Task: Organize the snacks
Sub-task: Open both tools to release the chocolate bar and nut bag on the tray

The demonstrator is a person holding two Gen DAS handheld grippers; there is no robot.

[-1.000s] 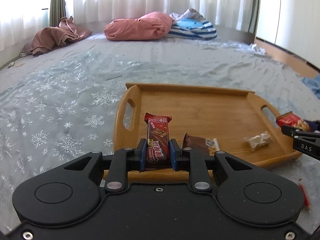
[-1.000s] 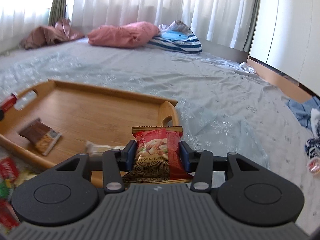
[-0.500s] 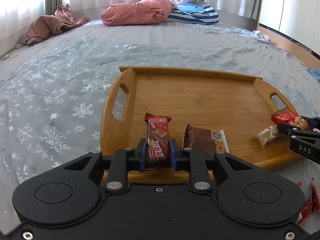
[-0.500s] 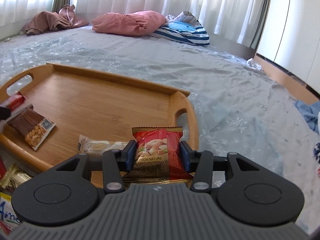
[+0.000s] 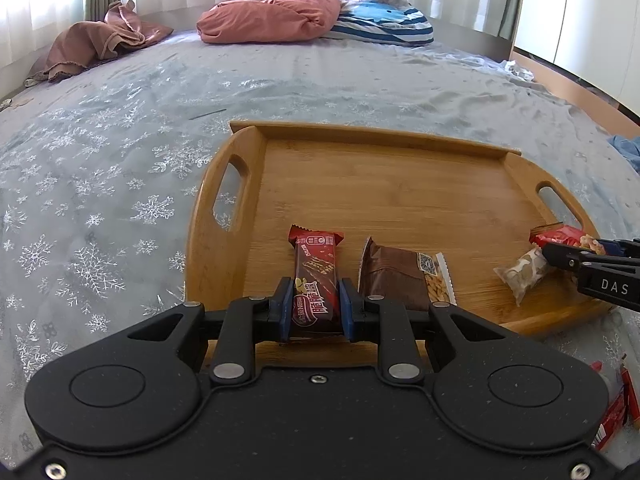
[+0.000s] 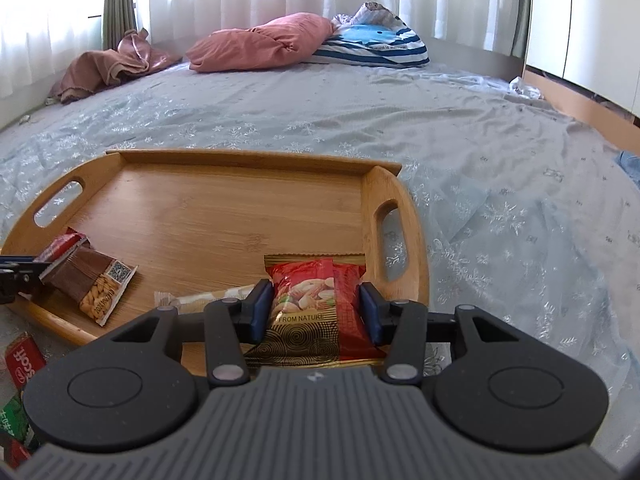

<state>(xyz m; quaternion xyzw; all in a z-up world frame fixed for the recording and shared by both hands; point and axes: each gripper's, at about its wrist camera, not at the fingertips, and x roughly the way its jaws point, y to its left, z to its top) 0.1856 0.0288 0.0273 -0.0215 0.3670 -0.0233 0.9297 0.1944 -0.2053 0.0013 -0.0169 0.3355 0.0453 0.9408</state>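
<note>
left gripper point(image 5: 313, 307) clamped on dark red snack bar point(image 5: 315, 276), low over wooden tray point(image 6: 192, 208) near edge (bar's lower end hidden). right gripper point(image 6: 316, 309) jaws just widened around red nut packet point(image 6: 316, 300); pad contact unclear.

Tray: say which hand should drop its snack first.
Probably right: the right gripper holds the nut packet over the tray floor, jaws just opening; the left gripper clamps the chocolate bar at the near rim.

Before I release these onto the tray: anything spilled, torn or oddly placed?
Nothing spilled or torn. The brown packet and pale nougat bar lie askew on the tray, and several snack packets sit off it on the bedspread.
</note>
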